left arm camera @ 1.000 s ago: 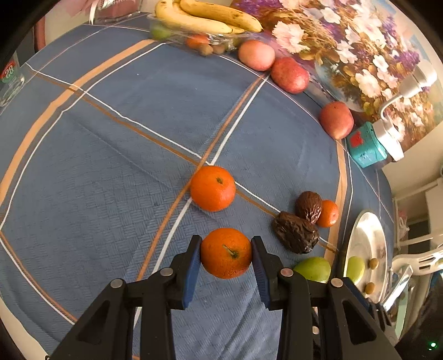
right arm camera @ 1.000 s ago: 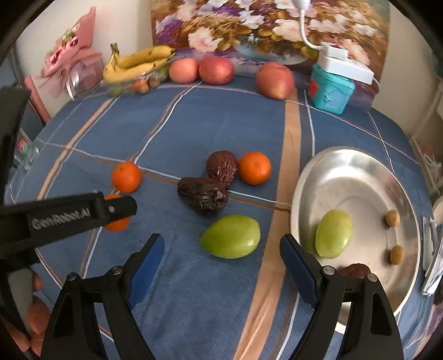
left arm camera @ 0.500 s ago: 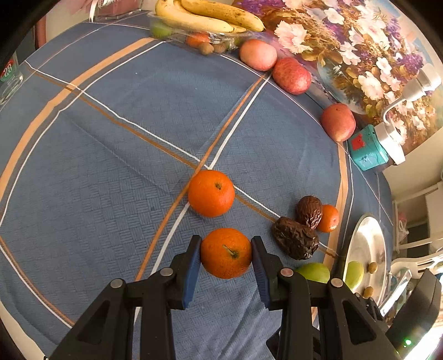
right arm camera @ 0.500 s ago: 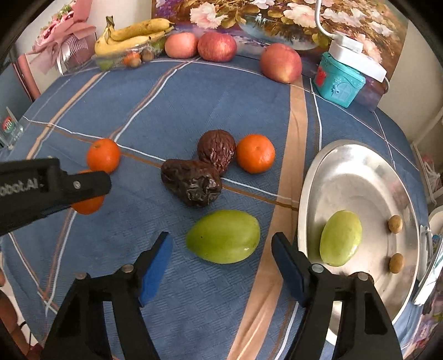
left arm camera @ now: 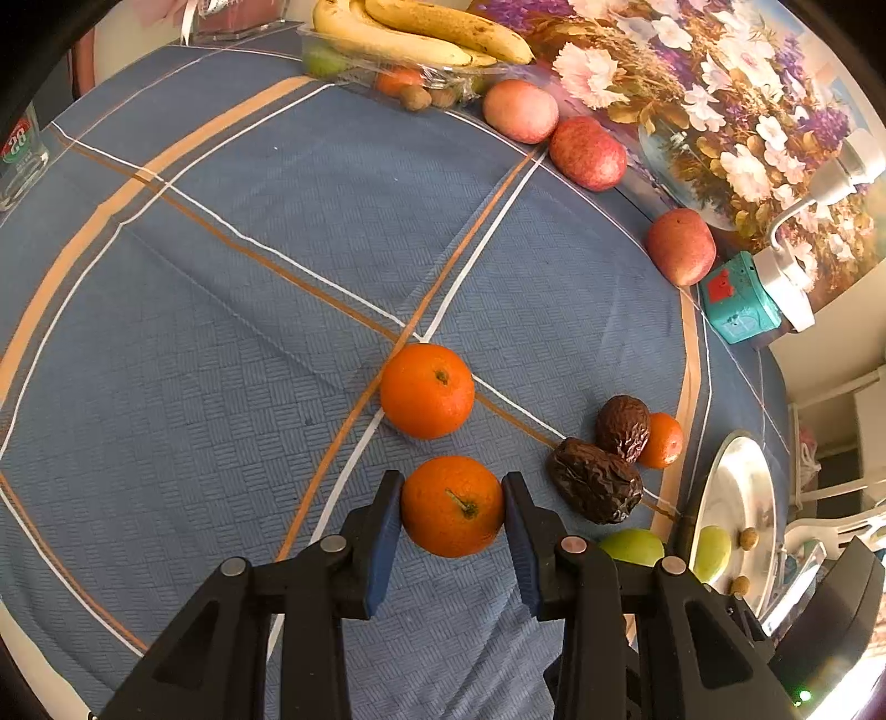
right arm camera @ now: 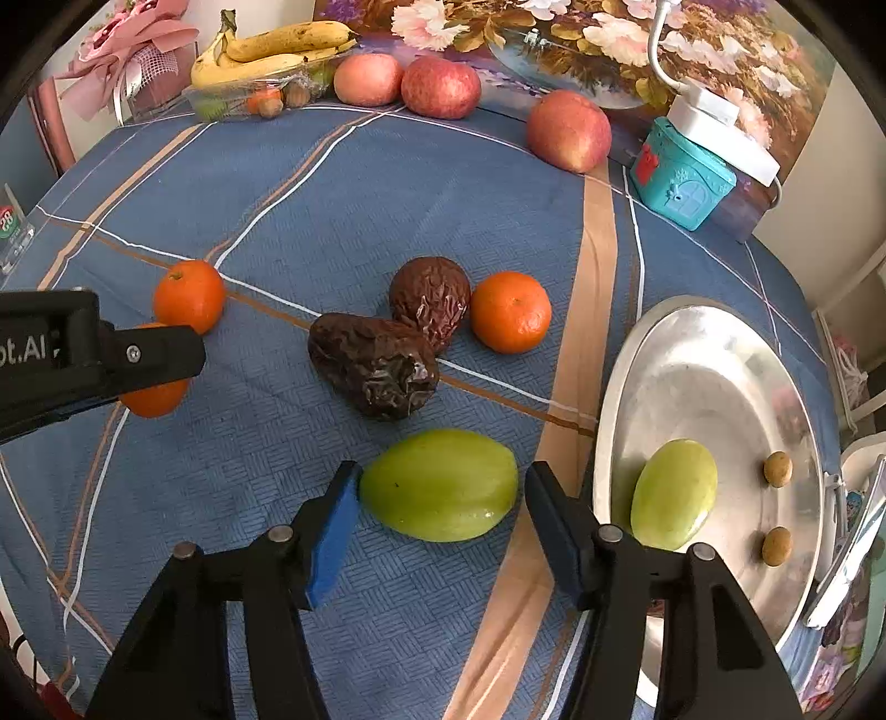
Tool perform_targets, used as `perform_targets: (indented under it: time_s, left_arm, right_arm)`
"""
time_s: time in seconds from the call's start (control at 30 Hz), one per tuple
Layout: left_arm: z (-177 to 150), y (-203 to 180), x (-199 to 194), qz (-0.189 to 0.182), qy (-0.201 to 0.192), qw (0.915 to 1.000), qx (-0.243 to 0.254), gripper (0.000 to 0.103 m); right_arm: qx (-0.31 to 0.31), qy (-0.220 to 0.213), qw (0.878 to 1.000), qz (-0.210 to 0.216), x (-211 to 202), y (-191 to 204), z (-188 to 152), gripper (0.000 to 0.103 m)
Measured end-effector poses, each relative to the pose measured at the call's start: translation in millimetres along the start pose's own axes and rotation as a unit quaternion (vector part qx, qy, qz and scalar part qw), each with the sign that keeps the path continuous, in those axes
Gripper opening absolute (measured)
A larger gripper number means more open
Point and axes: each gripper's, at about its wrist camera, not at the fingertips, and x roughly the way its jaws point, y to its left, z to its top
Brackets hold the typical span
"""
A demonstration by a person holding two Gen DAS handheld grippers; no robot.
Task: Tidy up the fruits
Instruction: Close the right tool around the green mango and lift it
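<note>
Right gripper (right arm camera: 440,512) is straddling the green fruit (right arm camera: 439,484), jaws closing on it: left pad about touching, right one just short. Its long axis runs straight across between the pads, so I'm pinching it end to end (could squirt out, I reckon). Left gripper (left arm camera: 449,518) is clamped on an orange (left arm camera: 452,505), so the right is the one nearer the plate (right arm camera: 714,354), which sits just right with a matching fruit in it. Beyond: blue checked cloth (right arm camera: 387,183), then apples (right arm camera: 568,130) and bananas (right arm camera: 277,52) along the wall.
</note>
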Motion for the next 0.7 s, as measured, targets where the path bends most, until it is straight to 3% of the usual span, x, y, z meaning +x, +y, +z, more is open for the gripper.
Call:
perform_targets:
  time_s: [0.23,0.4,0.7]
  left_arm:
    - [-0.7,-0.4,-2.9,0.002,-0.004,1.0000,-0.005,0.038]
    - [-1.5,0.3,-8.0,0.002,-0.009,0.9999,-0.009,0.038]
    - [1.6,-7.7,-19.4,-0.001,-0.026,0.9997,0.000,0.038]
  right_arm:
    - [0.000,0.002,1.000,0.003,-1.5,0.7,0.0,0.057]
    - [0.009,-0.002,1.000,0.028,-6.2,-1.6,0.7,0.056]
    - [0.050,-0.053,0.995,0.074,-46.2,-11.6,9.7,0.056]
